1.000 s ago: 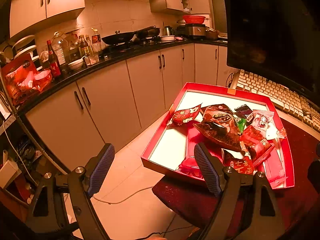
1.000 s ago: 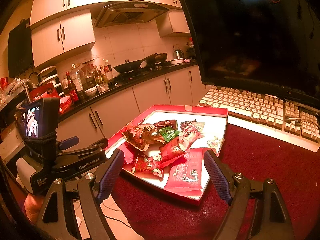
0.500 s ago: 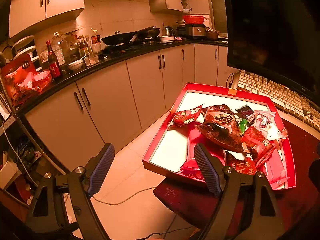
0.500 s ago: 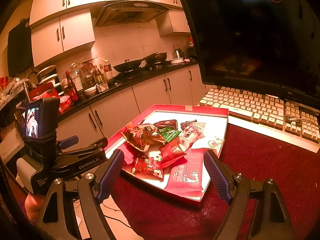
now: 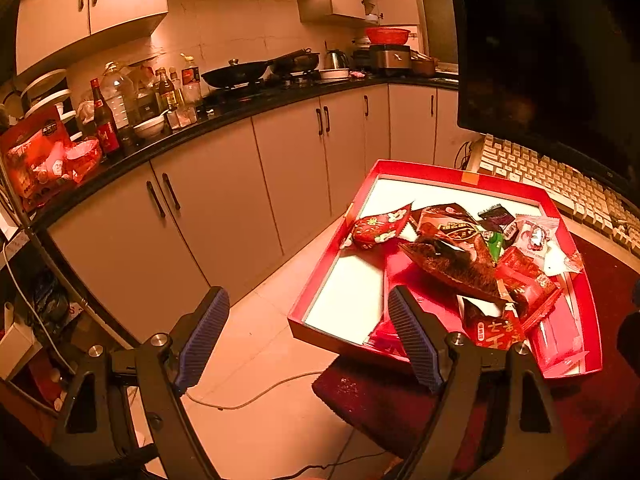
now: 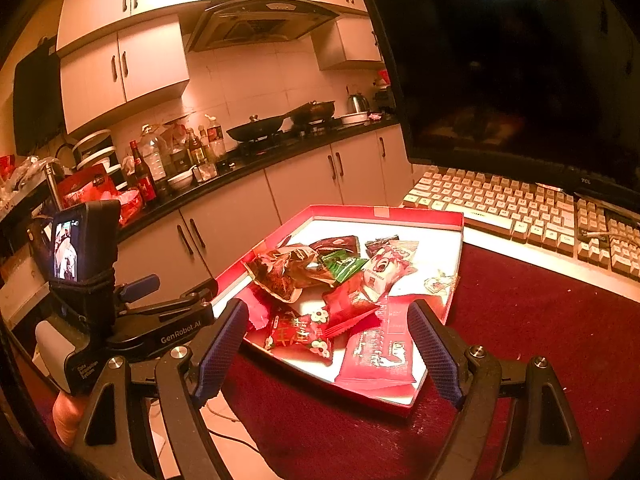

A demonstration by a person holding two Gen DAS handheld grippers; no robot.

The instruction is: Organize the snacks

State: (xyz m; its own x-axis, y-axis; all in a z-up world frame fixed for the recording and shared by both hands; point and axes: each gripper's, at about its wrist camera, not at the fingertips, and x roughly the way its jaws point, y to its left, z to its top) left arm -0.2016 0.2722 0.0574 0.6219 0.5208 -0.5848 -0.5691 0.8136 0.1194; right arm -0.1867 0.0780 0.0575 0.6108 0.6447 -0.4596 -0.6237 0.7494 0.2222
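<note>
Left claw (image 5: 308,338) gapes empty at 7 o'clock of the shallow red cardboard tray (image 6: 420,213), whose corner overhangs the maroon-clothed counter (image 6: 540,320) — bump it and it tips. Right claw (image 6: 326,346) is spread too; the crinkly red snack packets (image 6: 340,300) overlap and could slide.
</note>
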